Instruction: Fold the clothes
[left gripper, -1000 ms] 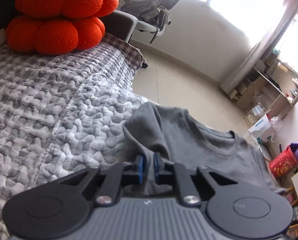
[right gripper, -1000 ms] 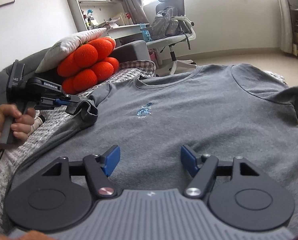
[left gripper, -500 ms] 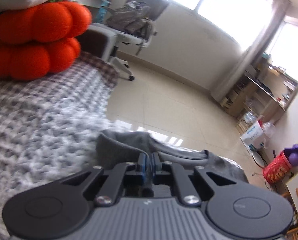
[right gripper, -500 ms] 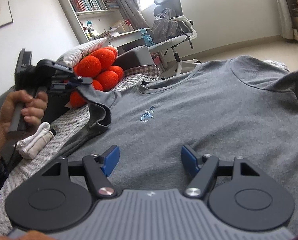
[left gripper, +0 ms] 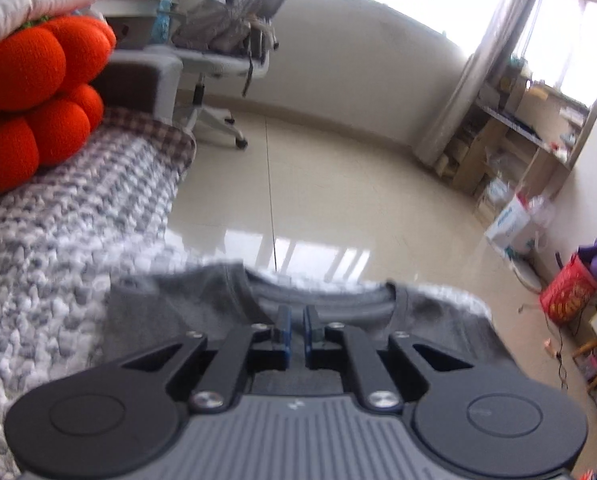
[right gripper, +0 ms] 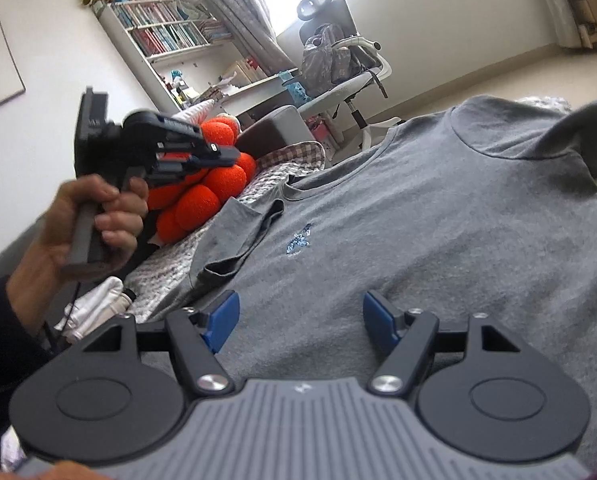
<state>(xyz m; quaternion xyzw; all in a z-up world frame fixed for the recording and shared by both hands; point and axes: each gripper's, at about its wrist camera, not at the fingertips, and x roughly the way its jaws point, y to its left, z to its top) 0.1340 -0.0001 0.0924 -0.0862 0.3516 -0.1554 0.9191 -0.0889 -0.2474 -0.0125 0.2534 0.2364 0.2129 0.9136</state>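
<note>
L tool (right gripper: 218,156) is closed, prob. empty, lifted off the tee (right gripper: 438,232); R tool (right gripper: 300,322) gapes over it. Loosely folded sleeve (right gripper: 238,236) could flop open w/o smoothing.

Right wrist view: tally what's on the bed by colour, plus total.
Grey: 1, the grey t-shirt, spread flat with one sleeve folded in.
Orange: 1, the orange bobble cushion.
White: 2, the white pillow on the cushion and the white bundled cloth at the bed's near edge.
Total: 4.
</note>
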